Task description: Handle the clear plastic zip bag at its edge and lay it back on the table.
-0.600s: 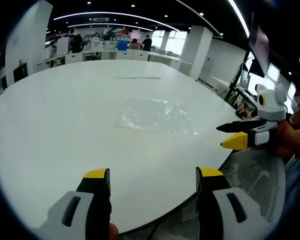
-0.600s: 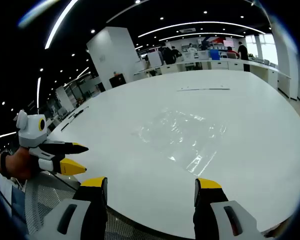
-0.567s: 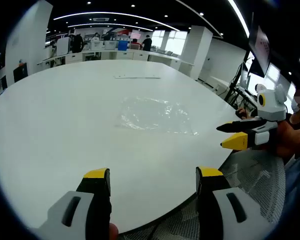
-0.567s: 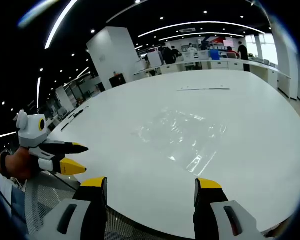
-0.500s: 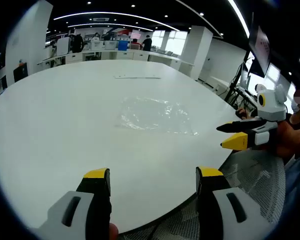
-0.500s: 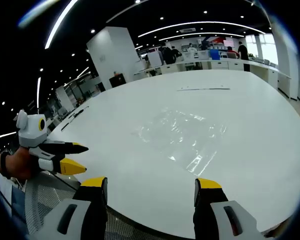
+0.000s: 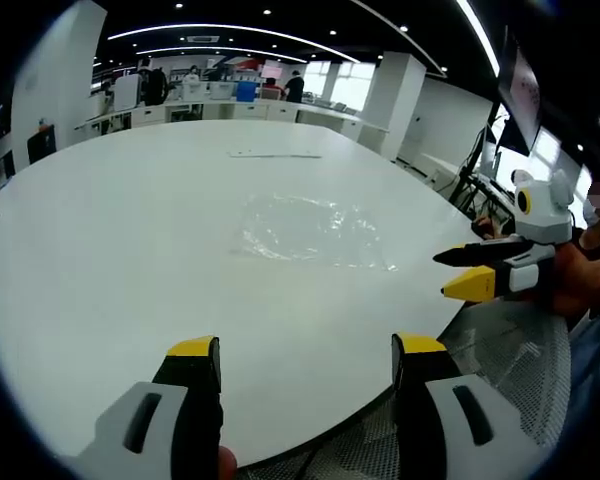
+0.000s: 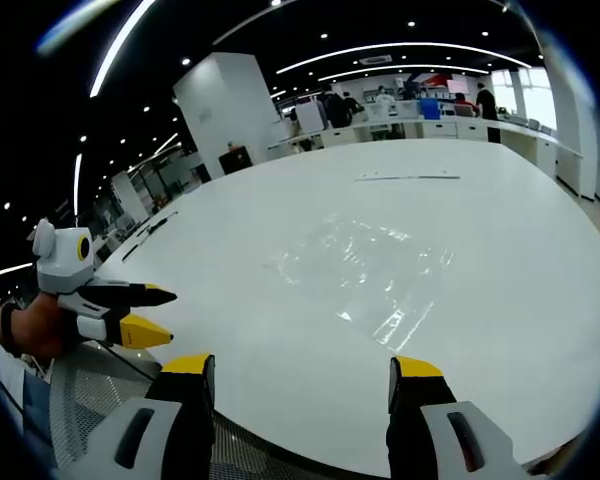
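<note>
Zip bag flat on the table, both my grippers empty and short of it.

Left gripper view: my left gripper [image 7: 305, 360] stands jaws apart near the white table [image 7: 100, 250] edge; the clear zip bag [image 7: 310, 232] lies crinkled ahead, my right gripper [image 7: 460, 270] near it. Right gripper view: right gripper [image 8: 302, 378] gaping, bag [image 8: 365, 270] ahead. It looks light, limp and slippery; I'd pinch its near edge.

The clear plastic zip bag [image 7: 310, 233] is so faint on the white counter [image 7: 110, 250] that its zip edge cannot be made out; the thin strip [image 7: 275, 154] beyond it is too small to be identified; distant desks are blurred.
</note>
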`<state>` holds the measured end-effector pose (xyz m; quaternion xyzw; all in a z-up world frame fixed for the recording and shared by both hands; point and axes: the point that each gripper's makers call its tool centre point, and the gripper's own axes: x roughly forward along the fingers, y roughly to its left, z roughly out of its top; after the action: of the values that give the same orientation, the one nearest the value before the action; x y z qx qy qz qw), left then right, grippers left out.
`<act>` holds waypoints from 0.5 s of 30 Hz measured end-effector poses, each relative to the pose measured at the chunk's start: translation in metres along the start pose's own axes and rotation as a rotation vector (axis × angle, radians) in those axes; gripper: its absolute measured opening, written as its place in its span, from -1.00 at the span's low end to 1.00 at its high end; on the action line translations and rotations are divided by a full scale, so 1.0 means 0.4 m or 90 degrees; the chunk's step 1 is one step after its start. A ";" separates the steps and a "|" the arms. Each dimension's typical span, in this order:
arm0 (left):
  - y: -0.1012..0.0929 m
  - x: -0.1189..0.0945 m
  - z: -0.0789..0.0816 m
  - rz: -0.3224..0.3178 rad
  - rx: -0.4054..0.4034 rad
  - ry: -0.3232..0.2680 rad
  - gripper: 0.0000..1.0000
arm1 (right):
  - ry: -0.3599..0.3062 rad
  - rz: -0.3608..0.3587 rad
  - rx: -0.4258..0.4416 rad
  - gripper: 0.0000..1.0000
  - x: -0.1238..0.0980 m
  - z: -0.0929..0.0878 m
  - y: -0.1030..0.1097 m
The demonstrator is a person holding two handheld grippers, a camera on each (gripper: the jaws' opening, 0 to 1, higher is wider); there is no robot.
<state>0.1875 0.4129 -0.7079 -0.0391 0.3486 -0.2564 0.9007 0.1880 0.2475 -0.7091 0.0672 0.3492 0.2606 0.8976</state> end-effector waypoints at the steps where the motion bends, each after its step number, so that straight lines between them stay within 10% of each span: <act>1: 0.000 0.000 0.000 0.000 0.000 0.000 0.38 | 0.000 0.001 0.000 0.40 0.000 -0.001 0.001; 15: -0.002 -0.007 0.007 0.001 -0.004 -0.005 0.38 | 0.009 0.001 0.001 0.36 0.001 -0.006 0.001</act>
<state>0.1872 0.4131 -0.7038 -0.0427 0.3456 -0.2542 0.9023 0.1865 0.2480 -0.7108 0.0660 0.3555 0.2614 0.8950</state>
